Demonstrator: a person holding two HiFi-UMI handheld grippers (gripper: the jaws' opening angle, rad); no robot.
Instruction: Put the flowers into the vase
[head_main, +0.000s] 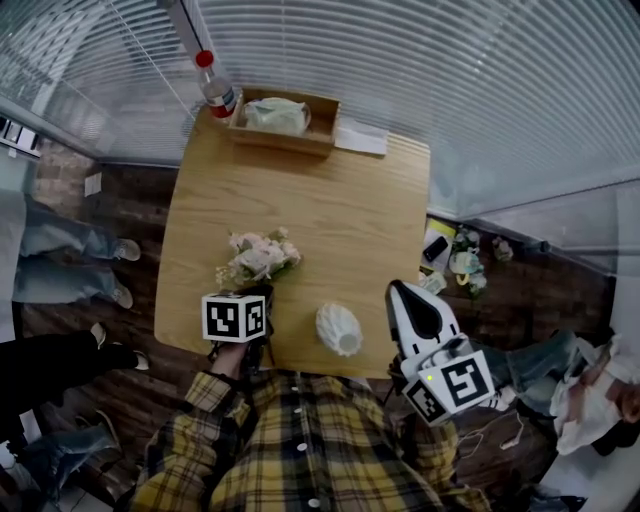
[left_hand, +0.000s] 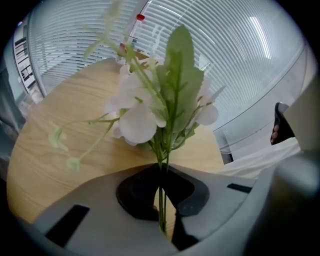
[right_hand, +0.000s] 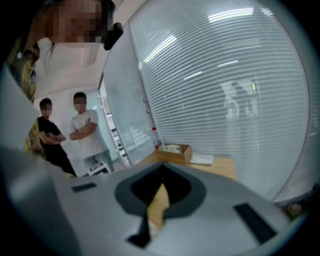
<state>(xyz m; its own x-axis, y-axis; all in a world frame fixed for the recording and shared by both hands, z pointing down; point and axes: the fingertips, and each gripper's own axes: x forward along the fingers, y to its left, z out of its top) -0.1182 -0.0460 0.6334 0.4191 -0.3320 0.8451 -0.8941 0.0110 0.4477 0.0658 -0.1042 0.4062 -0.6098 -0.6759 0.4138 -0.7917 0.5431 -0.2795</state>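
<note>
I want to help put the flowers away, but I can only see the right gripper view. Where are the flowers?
Observer: The left gripper has them. Its fingers are shut on the thin green stems of the flowers.
Operator: Is there a vase?
Observer: Yes, a white ribbed vase stands on the wooden table, near the person's edge.
Operator: Are the flowers in it?
Observer: Not yet. In the head view they sit to the vase's left, apart from it.

Wooden table (head_main: 330, 200) with white vase (head_main: 338, 329) at near edge; wooden box (head_main: 285, 125), bottle (head_main: 218, 95), paper (head_main: 360, 138) at far edge.
</note>
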